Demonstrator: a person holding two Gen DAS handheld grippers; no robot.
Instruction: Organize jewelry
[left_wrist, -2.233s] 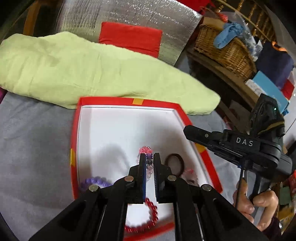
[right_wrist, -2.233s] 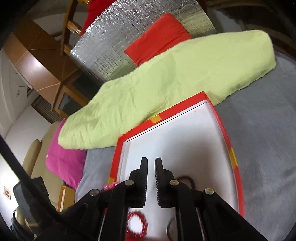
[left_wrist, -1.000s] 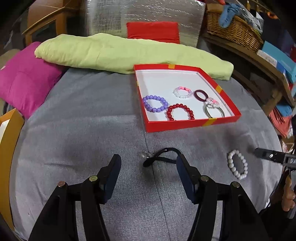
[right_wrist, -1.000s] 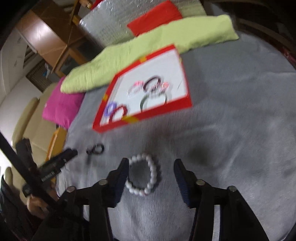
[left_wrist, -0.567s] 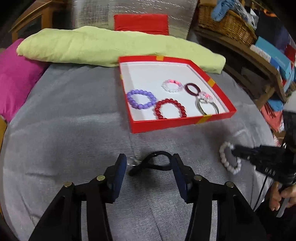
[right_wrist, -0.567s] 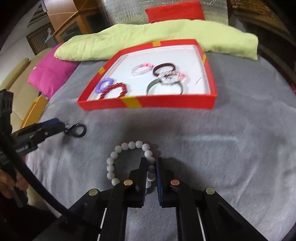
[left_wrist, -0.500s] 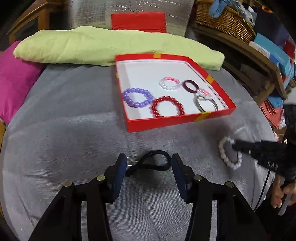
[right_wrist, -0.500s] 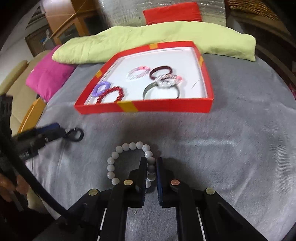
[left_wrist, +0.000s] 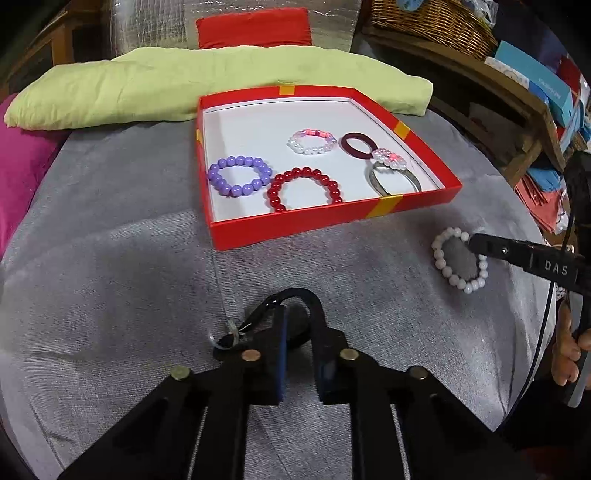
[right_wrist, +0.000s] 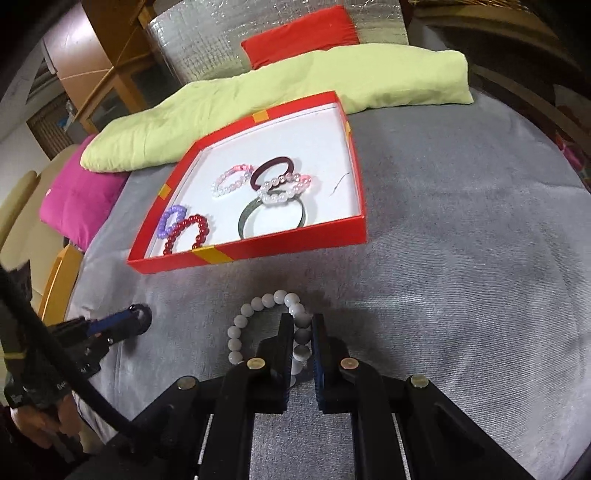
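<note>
A red box (left_wrist: 332, 218) with a white floor holds several bracelets: purple (left_wrist: 239, 181), red (left_wrist: 304, 189), pink-white (left_wrist: 312, 142), a dark ring (left_wrist: 356, 144) and a metal bangle (left_wrist: 393, 179). The box also shows in the right wrist view (right_wrist: 258, 251). My left gripper (left_wrist: 297, 321) is shut on a black clasp loop (left_wrist: 295, 295) lying on the grey cloth. My right gripper (right_wrist: 298, 325) is shut on a white bead bracelet (right_wrist: 273, 299) on the cloth; the bracelet also shows in the left wrist view (left_wrist: 458, 282).
A long green cushion (left_wrist: 184, 85) lies behind the box, with a red pillow (left_wrist: 255, 31) and a silver foil sheet (right_wrist: 207, 48) behind that. A pink cushion (right_wrist: 77, 199) is at the left. A wicker basket (left_wrist: 436, 22) and shelves stand at the right.
My left gripper has closed from wide open onto the black clasp loop. My right gripper has stayed shut on the white bracelet.
</note>
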